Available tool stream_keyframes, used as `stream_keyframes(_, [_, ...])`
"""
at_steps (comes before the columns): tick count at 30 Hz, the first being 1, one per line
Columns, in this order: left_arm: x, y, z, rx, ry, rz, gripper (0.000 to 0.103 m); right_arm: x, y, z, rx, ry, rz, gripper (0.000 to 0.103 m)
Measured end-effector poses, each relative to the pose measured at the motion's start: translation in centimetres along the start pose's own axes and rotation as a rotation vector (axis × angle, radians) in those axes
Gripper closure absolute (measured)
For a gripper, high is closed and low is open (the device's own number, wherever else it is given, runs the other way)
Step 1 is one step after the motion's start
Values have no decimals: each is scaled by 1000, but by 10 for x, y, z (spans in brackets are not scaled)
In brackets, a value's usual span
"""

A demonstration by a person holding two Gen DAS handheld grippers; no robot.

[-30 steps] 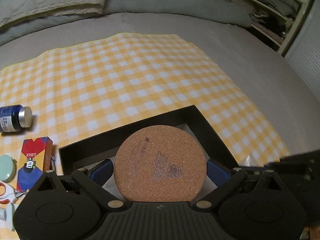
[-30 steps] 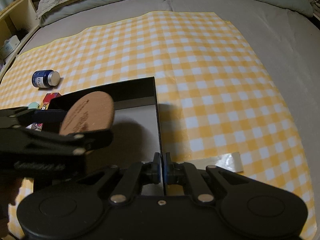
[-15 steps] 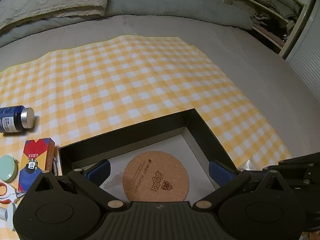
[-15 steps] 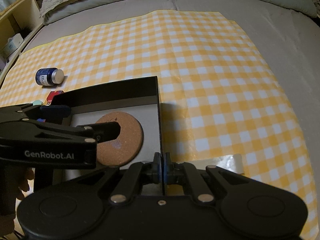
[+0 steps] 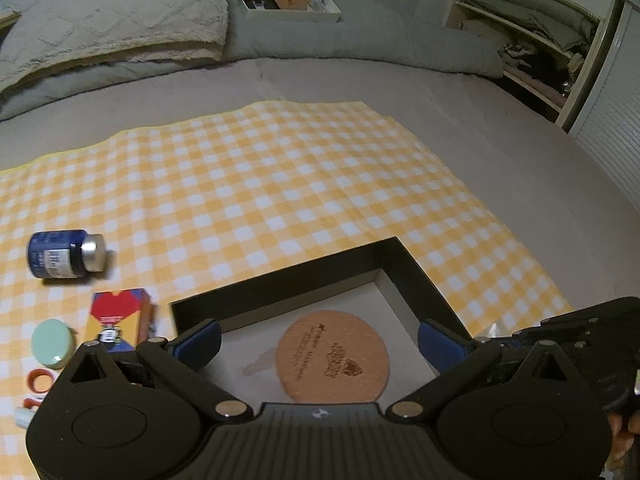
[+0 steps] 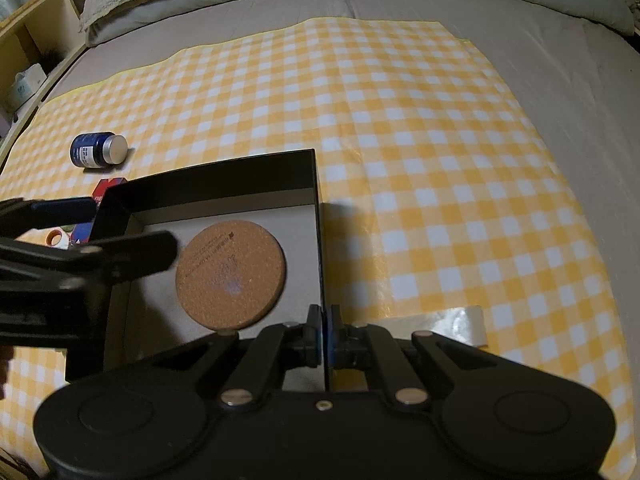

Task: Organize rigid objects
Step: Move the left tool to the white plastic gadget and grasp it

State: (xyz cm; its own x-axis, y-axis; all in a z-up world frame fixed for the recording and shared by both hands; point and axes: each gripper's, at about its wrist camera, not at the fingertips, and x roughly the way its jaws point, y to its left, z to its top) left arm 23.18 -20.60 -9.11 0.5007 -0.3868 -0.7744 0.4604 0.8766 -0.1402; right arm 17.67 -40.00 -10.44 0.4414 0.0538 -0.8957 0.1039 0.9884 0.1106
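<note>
A round cork coaster (image 5: 333,356) lies flat on the pale floor of a black open box (image 5: 280,280); it also shows in the right wrist view (image 6: 231,274). My left gripper (image 5: 320,340) is open and empty above the box, its blue pads either side of the coaster. My right gripper (image 6: 323,336) is shut on the box's right wall (image 6: 320,248). A dark blue bottle (image 5: 64,260) with a silver cap lies on its side on the yellow checked cloth, left of the box.
Left of the box lie a red and blue carton (image 5: 118,316), a round green lid (image 5: 53,343) and an orange tape ring (image 5: 40,380). A clear tape piece (image 6: 448,320) lies on the cloth right of the box. Pillows and a tray (image 5: 288,0) are at the bed's far side.
My left gripper opened and let go of the cork coaster, which dropped flat into the box. The left gripper has since drawn up and back. My right gripper stayed on the box wall.
</note>
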Motion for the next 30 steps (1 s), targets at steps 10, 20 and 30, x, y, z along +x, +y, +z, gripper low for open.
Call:
stream_keyframes(10, [-34,34,-1,-17,-68,75,0,-1,1,-1,-3,-1,3,100])
stream_keyframes(20, [-57,79,-7,-77,-118,140,0,-3,1,-1,-7,-4,4,100])
stream_keyframes(30, [-68,119,-24,-132,-97,173,0,-5,1,-3,-11,1,6,100])
